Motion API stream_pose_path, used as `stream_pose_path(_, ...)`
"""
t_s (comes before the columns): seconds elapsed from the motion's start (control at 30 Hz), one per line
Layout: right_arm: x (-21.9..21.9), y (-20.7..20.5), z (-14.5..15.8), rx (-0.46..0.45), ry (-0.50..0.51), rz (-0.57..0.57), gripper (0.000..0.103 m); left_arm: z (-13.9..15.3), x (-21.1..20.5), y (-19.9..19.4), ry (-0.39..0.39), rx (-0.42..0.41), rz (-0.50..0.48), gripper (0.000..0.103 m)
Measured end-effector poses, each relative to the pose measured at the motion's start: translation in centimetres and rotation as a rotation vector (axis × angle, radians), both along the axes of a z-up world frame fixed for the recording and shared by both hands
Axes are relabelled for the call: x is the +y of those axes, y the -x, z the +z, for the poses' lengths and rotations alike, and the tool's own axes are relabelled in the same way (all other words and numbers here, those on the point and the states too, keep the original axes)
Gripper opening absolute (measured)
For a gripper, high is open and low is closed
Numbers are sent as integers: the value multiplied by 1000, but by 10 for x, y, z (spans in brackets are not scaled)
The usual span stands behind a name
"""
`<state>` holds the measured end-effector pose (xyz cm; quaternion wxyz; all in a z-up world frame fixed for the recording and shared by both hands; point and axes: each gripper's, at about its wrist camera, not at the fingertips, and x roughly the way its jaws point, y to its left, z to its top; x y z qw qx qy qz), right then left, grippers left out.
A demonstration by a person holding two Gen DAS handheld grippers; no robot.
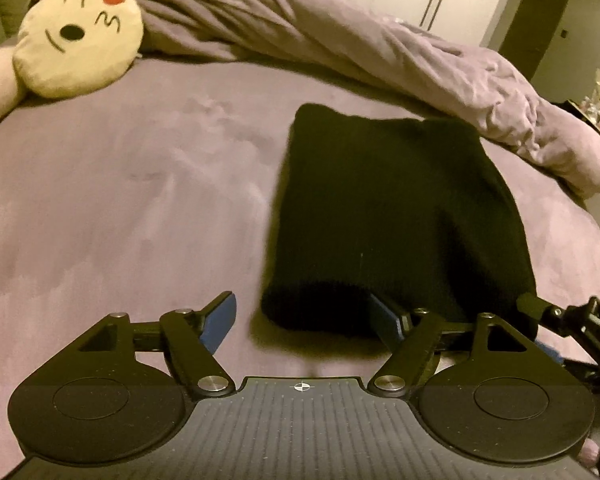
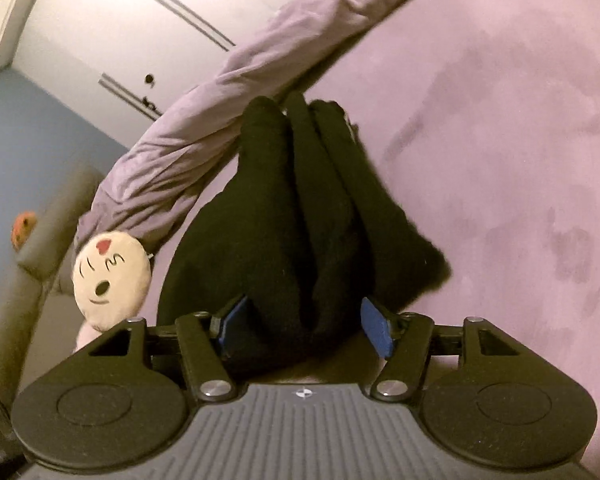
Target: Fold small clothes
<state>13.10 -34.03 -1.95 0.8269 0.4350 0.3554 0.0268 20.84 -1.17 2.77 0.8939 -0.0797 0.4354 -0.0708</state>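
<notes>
A small black knit garment (image 1: 392,216) lies folded on the purple bed (image 1: 120,208). My left gripper (image 1: 304,322) is open at its near edge; the near left corner of the cloth sits between the blue pads (image 1: 220,320), apart from them. In the right wrist view the garment (image 2: 300,220) shows as stacked folds. My right gripper (image 2: 304,326) is open around its near end, with blue pads (image 2: 374,328) on either side. The right gripper's finger (image 1: 540,312) shows at the garment's near right corner in the left wrist view.
A rumpled purple duvet (image 1: 340,40) runs along the far side of the bed. A cream emoji cushion (image 1: 80,36) lies at the far left and shows in the right wrist view (image 2: 112,276). White wardrobe doors (image 2: 120,20) stand behind.
</notes>
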Motion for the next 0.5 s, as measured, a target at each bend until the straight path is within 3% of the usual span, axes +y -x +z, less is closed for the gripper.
stream_pose_path(0.17, 4, -14, -19, 28, -138, -14, 69, 1, 6, 6, -7, 13, 13, 81)
stream_pose_path(0.23, 4, -20, -21, 25, -150, -39, 61, 1, 7, 7, -17, 15, 16, 82)
stream_pose_path(0.27, 4, -21, -22, 14, -155, -44, 48, 1, 9, 8, -22, 14, 15, 83)
stream_pose_path(0.3, 6, -23, -20, 11, -146, -45, 42, 2, 9, 9, -28, 13, 16, 83)
stream_pose_path(0.4, 18, -24, -4, -30, 15, -10, 28, 0, 10, 9, -41, 10, 24, 84)
stream_pose_path(0.5, 35, -16, 27, -118, 250, -3, 25, -2, 8, 7, -36, 17, 30, 84)
